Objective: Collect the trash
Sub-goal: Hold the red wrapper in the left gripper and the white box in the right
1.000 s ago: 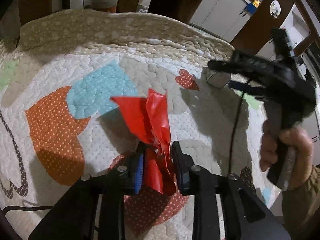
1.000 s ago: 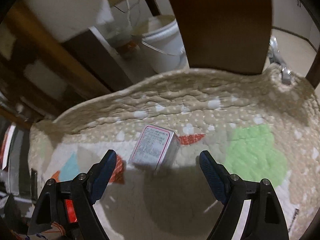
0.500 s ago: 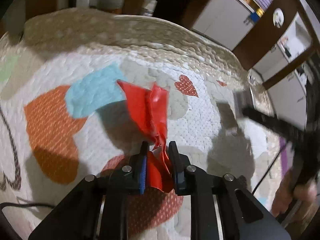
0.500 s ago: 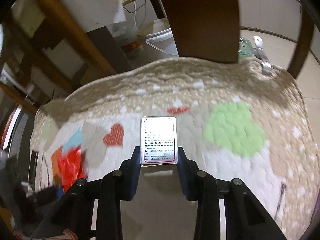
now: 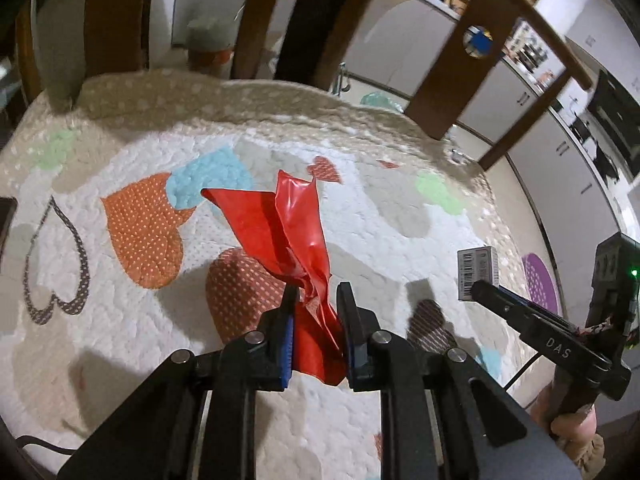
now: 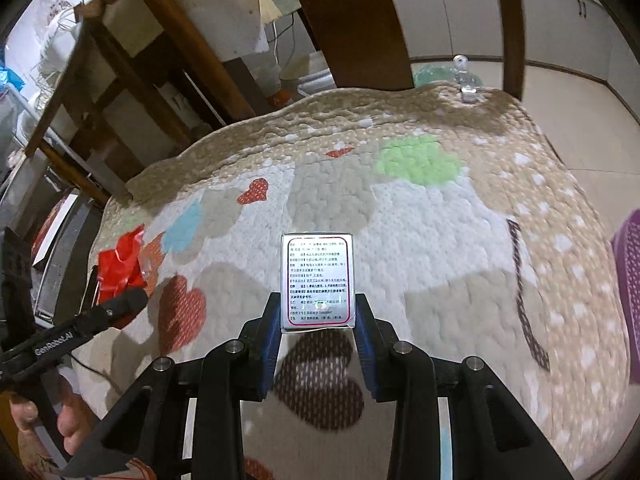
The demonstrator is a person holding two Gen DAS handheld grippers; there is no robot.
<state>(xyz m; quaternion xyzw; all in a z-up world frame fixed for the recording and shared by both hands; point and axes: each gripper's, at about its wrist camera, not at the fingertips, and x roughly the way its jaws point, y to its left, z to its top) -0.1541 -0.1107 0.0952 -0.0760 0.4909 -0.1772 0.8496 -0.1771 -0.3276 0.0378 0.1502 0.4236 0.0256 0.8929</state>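
Since the frame of a second ago, the right gripper has been closed from a wide spread onto the small silvery printed cardboard box, which had been lying on the quilt and is now raised clear of it at the centre of the right wrist view. The box is pinched by its lower end between the blue pads, its printed face towards the camera, so that most of its length is left projecting forward and could be dropped freely.

The left gripper is pressed together on the crumpled red plastic wrapper, at the centre of the left wrist view. Only the bunched lower end is clamped; the loose upper flaps fan out above the jaws. Both pieces of trash thus appear to be held up for carrying away.

Beneath both tools lies the white quilted cover with coloured heart patches. Brown wooden chair slats are seen across the top of the left view, with white cabinets in the upper right. At the right edge of the right wrist view a purple perforated plastic object, possibly a basket, is cut off by the frame; whether it serves as the bin cannot be told. A small metal clip sits at the quilt's far edge. Nothing is seen between the two grippers.
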